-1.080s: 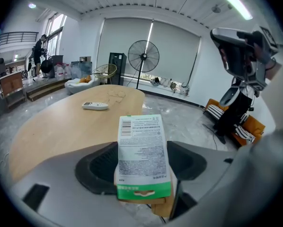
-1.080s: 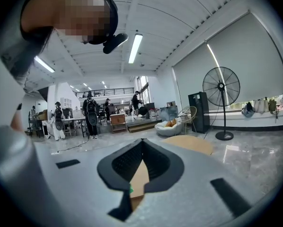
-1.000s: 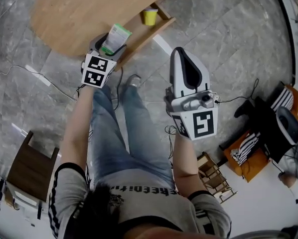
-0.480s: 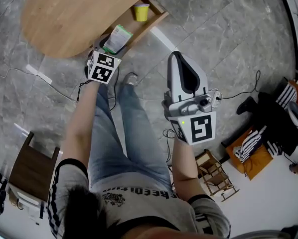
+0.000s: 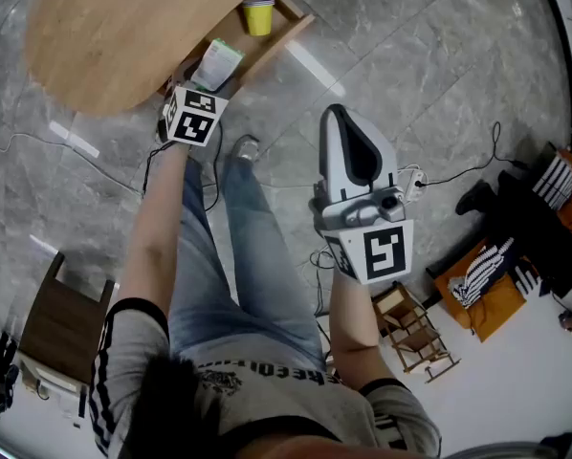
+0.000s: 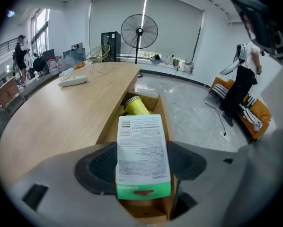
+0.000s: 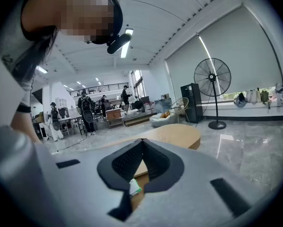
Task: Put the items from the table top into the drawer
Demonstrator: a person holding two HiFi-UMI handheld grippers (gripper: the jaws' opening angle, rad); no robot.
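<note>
My left gripper (image 5: 206, 86) is shut on a white packet with a green end (image 5: 217, 63), holding it over the open wooden drawer (image 5: 288, 29) at the edge of the round wooden table (image 5: 104, 27). In the left gripper view the packet (image 6: 142, 150) lies flat between the pads, above the drawer (image 6: 163, 122). A yellow cup (image 6: 136, 106) lies at the drawer's far end, also seen as the yellow cup (image 5: 258, 15) in the head view. My right gripper (image 5: 336, 115) is shut with nothing in it, raised over the floor to the drawer's right.
A white flat device (image 6: 73, 81) lies on the far table top. A standing fan (image 6: 139, 32) is behind the table. A brown stool (image 5: 61, 328) stands at lower left, a small wooden rack (image 5: 415, 338) at lower right. Cables run across the grey floor.
My left gripper has carried the packet forward along the drawer, closer to the yellow cup. The right gripper has stayed shut and almost still.
</note>
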